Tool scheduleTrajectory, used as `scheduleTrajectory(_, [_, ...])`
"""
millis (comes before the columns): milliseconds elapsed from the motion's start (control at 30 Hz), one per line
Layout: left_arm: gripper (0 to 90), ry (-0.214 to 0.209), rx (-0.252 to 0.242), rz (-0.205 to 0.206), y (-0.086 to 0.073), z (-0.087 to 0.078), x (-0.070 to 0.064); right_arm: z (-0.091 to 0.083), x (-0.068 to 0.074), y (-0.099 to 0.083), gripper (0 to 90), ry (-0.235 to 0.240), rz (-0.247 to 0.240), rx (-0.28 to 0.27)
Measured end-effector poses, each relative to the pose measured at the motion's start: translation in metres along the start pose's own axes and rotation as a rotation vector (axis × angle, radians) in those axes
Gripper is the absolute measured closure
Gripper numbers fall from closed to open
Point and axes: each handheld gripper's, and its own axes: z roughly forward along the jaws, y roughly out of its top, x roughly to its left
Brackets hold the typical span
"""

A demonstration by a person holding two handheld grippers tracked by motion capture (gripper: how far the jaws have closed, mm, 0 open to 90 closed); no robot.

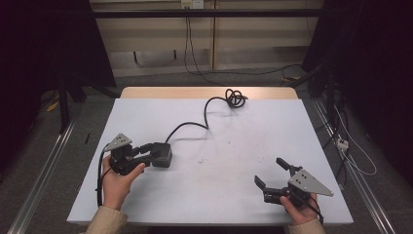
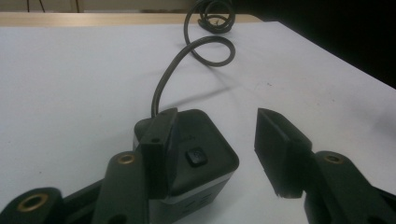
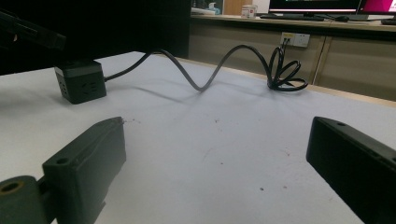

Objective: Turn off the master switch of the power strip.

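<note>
A black cube-shaped power socket [image 1: 164, 155] with a push button on top sits on the white table sheet [image 1: 234, 146] at the left. Its black cable [image 1: 207, 114] snakes back to a coil [image 1: 235, 97] at the far edge. My left gripper [image 1: 150, 154] is open around the cube [image 2: 196, 140]: one jaw lies against the cube's side, the other stands off with a clear gap. My right gripper [image 1: 270, 172] rests open near the front right with nothing between its jaws. From there the cube [image 3: 79, 81] and the cable [image 3: 201, 79] show far off.
A strip of bare wood [image 1: 195, 92] marks the table's far edge. Floor rails run along both sides, and loose cables with a white socket strip [image 1: 342, 143] lie on the floor at the right. Beyond the table stands a counter with a wall outlet [image 3: 293, 38].
</note>
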Motion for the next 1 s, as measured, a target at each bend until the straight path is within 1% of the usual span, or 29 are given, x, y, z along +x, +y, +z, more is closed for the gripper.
scheduleTrajectory(67, [48.8,-0.009,-0.002,0.000,-0.0001,0.0005,-0.0006,-0.0001,0.0000,0.0001,4.3,0.000,0.001,0.000])
scheduleTrajectory(100, [45.7,-0.015,-0.001,0.004,-0.0001,0.0006,-0.0007,0.0001,0.0000,0.0001,4.3,-0.001,0.000,0.001])
scheduleTrajectory(133, [45.7,-0.021,-0.003,0.003,-0.0001,0.0007,-0.0011,0.0001,0.0000,0.0001,4.3,-0.001,0.000,0.001])
scheduleTrajectory(233, [41.1,-0.027,-0.004,0.003,0.0000,0.0003,-0.0015,0.0003,-0.0002,-0.0001,4.4,0.002,-0.002,0.000])
scheduleTrajectory(267, [38.0,-0.031,-0.004,0.003,-0.0002,0.0002,-0.0016,0.0002,-0.0001,-0.0001,4.4,0.002,0.000,0.001])
scheduleTrajectory(300, [38.0,-0.036,-0.003,0.005,-0.0004,0.0001,-0.0016,0.0002,-0.0001,-0.0001,4.4,0.002,0.000,0.001])
scheduleTrajectory(333, [35.9,-0.037,-0.002,0.006,-0.0007,0.0001,-0.0018,0.0003,-0.0003,-0.0002,4.4,0.002,-0.002,0.000])
scheduleTrajectory(433, [34.2,-0.056,0.001,0.002,-0.0007,0.0000,-0.0021,0.0003,-0.0005,-0.0003,4.4,0.002,-0.002,0.001])
scheduleTrajectory(467, [32.3,-0.064,0.003,0.004,-0.0006,0.0000,-0.0023,0.0002,-0.0005,-0.0003,4.4,0.001,-0.002,0.001])
scheduleTrajectory(533, [31.2,-0.069,0.007,0.015,-0.0003,0.0001,-0.0027,-0.0001,-0.0004,-0.0004,4.4,0.001,-0.002,0.002])
scheduleTrajectory(600, [29.4,-0.073,0.000,0.021,-0.0001,0.0002,-0.0029,-0.0014,-0.0004,-0.0008,4.4,0.001,-0.011,0.006])
scheduleTrajectory(700, [25.7,-0.082,-0.014,0.028,-0.0003,-0.0009,-0.0036,-0.0041,-0.0008,0.0002,4.4,-0.006,-0.009,0.000])
scheduleTrajectory(733, [25.7,-0.081,-0.011,0.033,-0.0003,-0.0017,-0.0037,-0.0041,-0.0008,0.0002,4.4,-0.006,-0.009,0.000])
scheduleTrajectory(767, [23.0,-0.087,-0.011,0.037,-0.0005,-0.0023,-0.0038,-0.0040,-0.0008,0.0001,4.4,-0.008,-0.011,0.001])
scheduleTrajectory(833, [22.2,-0.099,-0.013,0.042,-0.0007,-0.0036,-0.0035,-0.0037,-0.0007,0.0000,4.4,-0.008,-0.012,0.002])
scheduleTrajectory(1000, [19.5,-0.102,-0.021,0.047,-0.0014,-0.0067,-0.0030,-0.0035,0.0005,0.0001,4.4,-0.003,-0.010,0.003])
